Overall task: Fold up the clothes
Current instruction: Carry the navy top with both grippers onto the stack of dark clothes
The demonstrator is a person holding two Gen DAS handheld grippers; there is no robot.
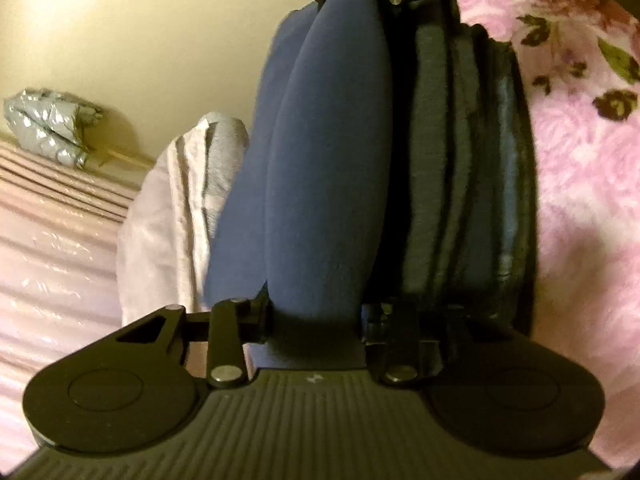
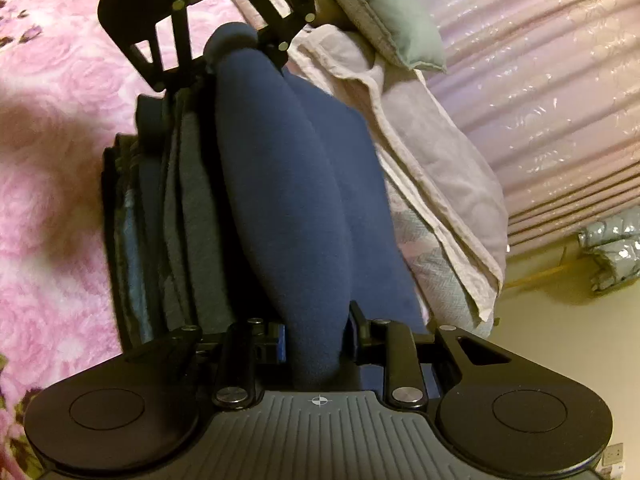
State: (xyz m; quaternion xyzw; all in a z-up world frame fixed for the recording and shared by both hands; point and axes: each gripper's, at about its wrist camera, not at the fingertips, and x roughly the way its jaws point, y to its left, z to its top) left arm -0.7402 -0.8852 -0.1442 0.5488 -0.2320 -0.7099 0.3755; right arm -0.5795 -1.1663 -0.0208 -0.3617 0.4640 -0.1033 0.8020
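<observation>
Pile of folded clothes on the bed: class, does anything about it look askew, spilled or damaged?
Nothing stands out. The pile sits in even layers on the pink blanket, and both grippers hold a folded navy garment against it.

navy garment [image 1: 328, 152] | pink floral blanket [image 1: 580, 160] | lilac striped bedspread [image 2: 540, 100] | grey-green pillow [image 2: 384, 12]

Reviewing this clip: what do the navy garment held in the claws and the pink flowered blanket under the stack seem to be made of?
Navy garment: looks like fleece or brushed knit, matte with a fine nap and soft rounded folds; exact fibre unclear. Pink flowered blanket: seems a plush, fuzzy pile fabric, with a slight sheen and a printed rose pattern blurred by the pile.
</observation>
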